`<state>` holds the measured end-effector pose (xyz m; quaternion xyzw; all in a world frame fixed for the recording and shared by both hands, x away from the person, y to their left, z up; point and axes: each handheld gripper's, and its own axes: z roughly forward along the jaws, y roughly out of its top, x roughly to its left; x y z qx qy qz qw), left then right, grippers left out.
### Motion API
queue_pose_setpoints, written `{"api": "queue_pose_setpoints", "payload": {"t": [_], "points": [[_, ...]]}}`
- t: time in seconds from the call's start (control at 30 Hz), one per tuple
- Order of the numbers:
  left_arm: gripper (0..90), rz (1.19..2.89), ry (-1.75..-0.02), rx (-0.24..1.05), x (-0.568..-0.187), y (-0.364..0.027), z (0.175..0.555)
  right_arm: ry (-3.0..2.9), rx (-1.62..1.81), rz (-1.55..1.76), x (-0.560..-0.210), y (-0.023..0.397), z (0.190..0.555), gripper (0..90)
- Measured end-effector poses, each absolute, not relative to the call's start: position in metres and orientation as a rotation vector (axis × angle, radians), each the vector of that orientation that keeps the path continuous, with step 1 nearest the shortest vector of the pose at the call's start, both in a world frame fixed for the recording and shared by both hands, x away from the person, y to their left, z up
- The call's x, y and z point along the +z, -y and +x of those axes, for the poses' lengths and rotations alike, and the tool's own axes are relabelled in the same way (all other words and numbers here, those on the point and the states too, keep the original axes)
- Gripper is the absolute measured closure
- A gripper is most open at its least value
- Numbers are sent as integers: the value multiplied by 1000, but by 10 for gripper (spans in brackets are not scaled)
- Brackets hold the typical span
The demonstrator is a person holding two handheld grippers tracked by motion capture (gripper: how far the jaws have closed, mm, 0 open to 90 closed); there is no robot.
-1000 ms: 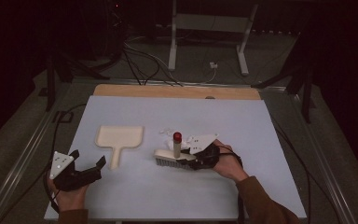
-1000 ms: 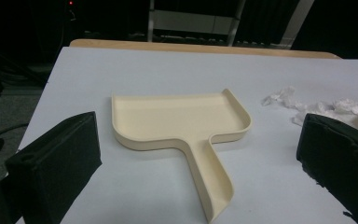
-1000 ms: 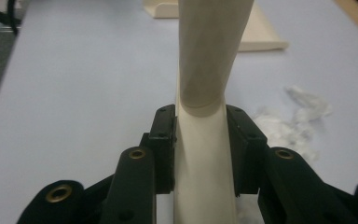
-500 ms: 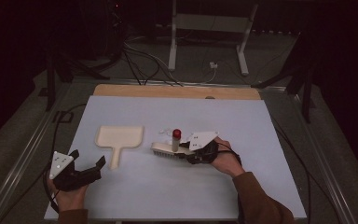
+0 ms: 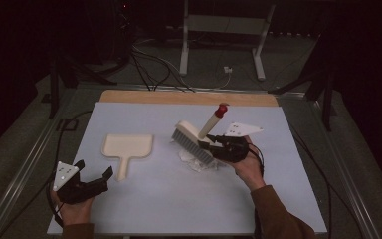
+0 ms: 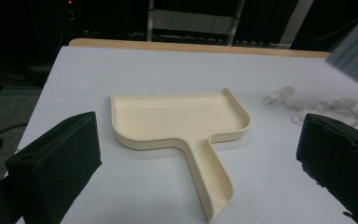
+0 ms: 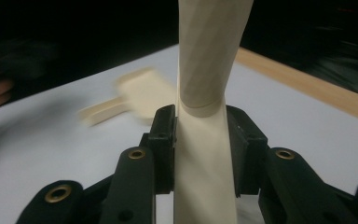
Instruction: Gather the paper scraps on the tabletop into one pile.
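A cream hand brush [image 5: 193,141] with grey bristles and a red-tipped handle [image 5: 222,109] is tilted above the table, handle slanting up and away. My right gripper [image 5: 207,145] is shut on the handle near the brush head; in the right gripper view its pads [image 7: 165,140] press both sides of the cream handle [image 7: 200,154]. A cream dustpan [image 5: 128,146] lies flat at centre left, handle toward me. My left gripper [image 5: 94,170] stands open near the front left, with the dustpan [image 6: 182,121] ahead of its jaws.
A small heap of crumpled clear scraps [image 5: 195,160] lies under the brush, also seen as scraps [image 6: 317,106] to the dustpan's right. The white sheet [image 5: 169,199] covers the table, with a wooden strip [image 5: 189,97] along its far edge. Cables lie on the floor beyond.
The right gripper has lifted the brush off the table and moved it away from me; the brush now tilts with its red tip higher. The left gripper has stayed put.
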<state>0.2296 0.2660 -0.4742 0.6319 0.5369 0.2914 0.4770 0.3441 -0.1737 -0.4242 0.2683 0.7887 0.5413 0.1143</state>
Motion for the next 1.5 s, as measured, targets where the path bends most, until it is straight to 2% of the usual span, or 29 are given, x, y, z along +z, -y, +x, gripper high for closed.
{"api": "queue_pose_setpoints", "payload": {"t": [0.4,0.63,0.77,1.2,1.5], "points": [[5,1552,-1312,710,-475,-264,230,-1989,1006,1306,-425,206,352,669],[5,1555,-1310,708,-475,-264,230,-1952,747,1377,-445,203,356,670],[5,1554,-1311,707,-475,-264,231,-1974,738,1400,-454,196,356,671],[5,1548,-1310,709,-475,-265,230,-2089,831,1312,-455,147,341,670],[5,1546,-1314,709,-475,-266,230,-2070,899,1311,-449,154,340,670]]}}
